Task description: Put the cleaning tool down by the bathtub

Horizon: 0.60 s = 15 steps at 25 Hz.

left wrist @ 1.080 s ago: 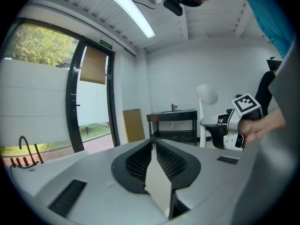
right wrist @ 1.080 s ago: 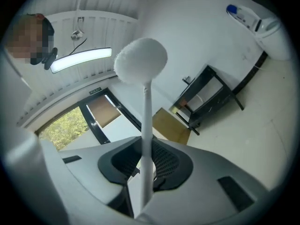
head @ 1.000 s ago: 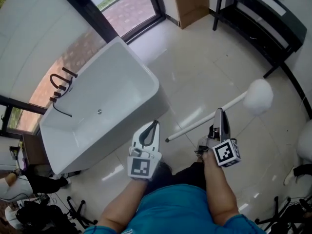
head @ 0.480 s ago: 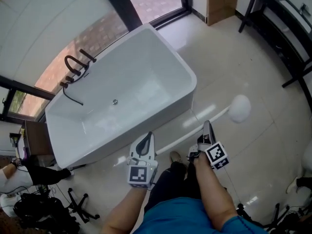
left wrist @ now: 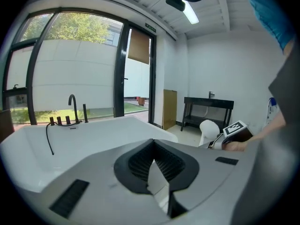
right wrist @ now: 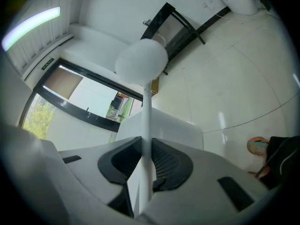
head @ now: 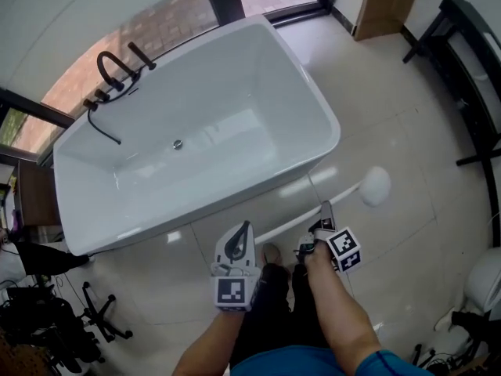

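tool | long thin white-shafted cleaning tool with a round fluffy head (head: 350, 192) held over the tiles, just beside the white freestanding bathtub (head: 333, 135); grip | our right gripper (head: 324, 207) clamps the shaft near mid-length; our left gripper (head: 244, 227) closed, empty; handling | we judge it light, stiff, smooth, head-heavy; keep hold mid-shaft

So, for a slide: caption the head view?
Beside a white bathtub, the right tongs grip a long-handled cleaning tool; the left tongs are shut, empty.
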Tool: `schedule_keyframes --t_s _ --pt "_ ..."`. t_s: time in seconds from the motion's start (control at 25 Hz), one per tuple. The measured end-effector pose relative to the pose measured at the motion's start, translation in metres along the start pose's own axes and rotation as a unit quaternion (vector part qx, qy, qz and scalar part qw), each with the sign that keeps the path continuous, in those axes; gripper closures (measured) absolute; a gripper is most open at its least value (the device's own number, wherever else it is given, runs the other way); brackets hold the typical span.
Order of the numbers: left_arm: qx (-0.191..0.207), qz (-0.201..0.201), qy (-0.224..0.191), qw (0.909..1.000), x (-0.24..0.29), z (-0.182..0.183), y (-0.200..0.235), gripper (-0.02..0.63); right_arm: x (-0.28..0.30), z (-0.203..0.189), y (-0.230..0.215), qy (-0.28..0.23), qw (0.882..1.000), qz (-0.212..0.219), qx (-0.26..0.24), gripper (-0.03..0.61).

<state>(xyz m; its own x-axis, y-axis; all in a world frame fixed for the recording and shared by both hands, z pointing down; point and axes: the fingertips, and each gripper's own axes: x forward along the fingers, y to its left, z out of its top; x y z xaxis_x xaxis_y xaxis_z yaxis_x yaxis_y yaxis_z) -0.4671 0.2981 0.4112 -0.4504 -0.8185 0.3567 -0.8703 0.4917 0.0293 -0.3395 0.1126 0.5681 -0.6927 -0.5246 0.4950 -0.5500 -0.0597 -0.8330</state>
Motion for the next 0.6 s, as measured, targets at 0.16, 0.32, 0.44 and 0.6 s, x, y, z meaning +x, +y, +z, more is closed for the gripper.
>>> schedule_keyframes --t_s 0.16,0.32,0.44,0.6 --pt "-0.013 -0.006 0.008 0.9999 0.018 -0.045 0.003 0.611 0.037 -0.020 -0.037 -0.002 1.000 -0.018 0.022 0.488" --pt "-0.008 -0.005 0.013 0.9999 0.049 -0.097 0.010 0.611 0.085 -0.046 -0.084 0.009 0.999 -0.033 0.030 0.488" --pt "0.012 -0.018 0.014 0.9997 0.075 -0.136 0.010 0.611 0.122 -0.063 -0.132 0.014 0.998 -0.053 0.041 0.488" --pt "0.046 -0.044 0.035 0.9974 0.115 -0.197 0.005 0.611 0.174 -0.077 -0.201 0.020 0.995 -0.086 0.039 0.488"
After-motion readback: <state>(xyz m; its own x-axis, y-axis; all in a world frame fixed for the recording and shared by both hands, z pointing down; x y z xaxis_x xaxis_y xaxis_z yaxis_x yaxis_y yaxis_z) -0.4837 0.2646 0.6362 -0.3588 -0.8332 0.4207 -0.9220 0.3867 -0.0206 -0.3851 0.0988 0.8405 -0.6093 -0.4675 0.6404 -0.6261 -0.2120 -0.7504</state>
